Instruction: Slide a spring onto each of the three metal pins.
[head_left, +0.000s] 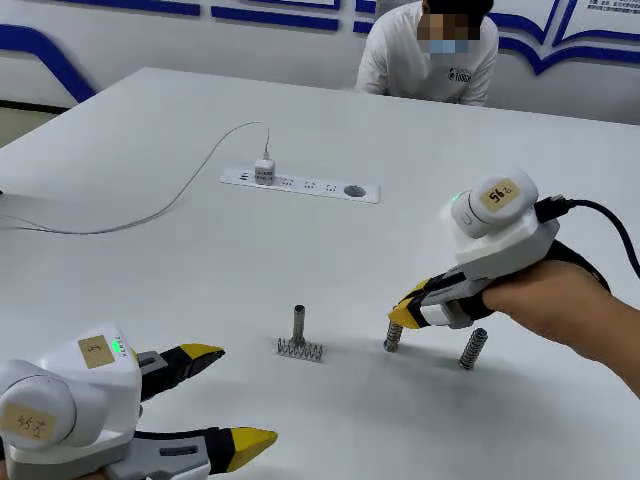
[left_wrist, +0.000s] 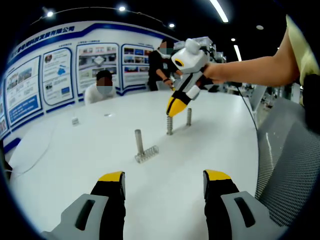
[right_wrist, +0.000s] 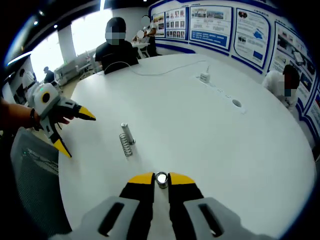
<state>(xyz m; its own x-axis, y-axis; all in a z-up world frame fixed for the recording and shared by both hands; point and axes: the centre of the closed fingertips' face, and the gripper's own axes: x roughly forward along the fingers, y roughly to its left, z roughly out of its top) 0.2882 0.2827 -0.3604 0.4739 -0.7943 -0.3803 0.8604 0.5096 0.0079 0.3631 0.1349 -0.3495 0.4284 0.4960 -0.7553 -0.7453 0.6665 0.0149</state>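
**Pins and springs.** Three metal pins are standing in a row on the white table (head_left: 150, 280). In the head view, the bare pin (head_left: 298, 322) is standing leftmost, with a loose spring (head_left: 300, 349) lying against its base. The middle pin (head_left: 393, 337) and the rightmost pin (head_left: 473, 348) are each wearing a spring. The right gripper (head_left: 402, 318) is pinching the middle pin's top, its jaws drawn narrow. The left gripper (head_left: 243, 393) is hovering well apart from the pins, jaws spread wide and empty. Beyond, a power strip (head_left: 300, 185) is lying flat, and a person (head_left: 430, 60) is sitting opposite.
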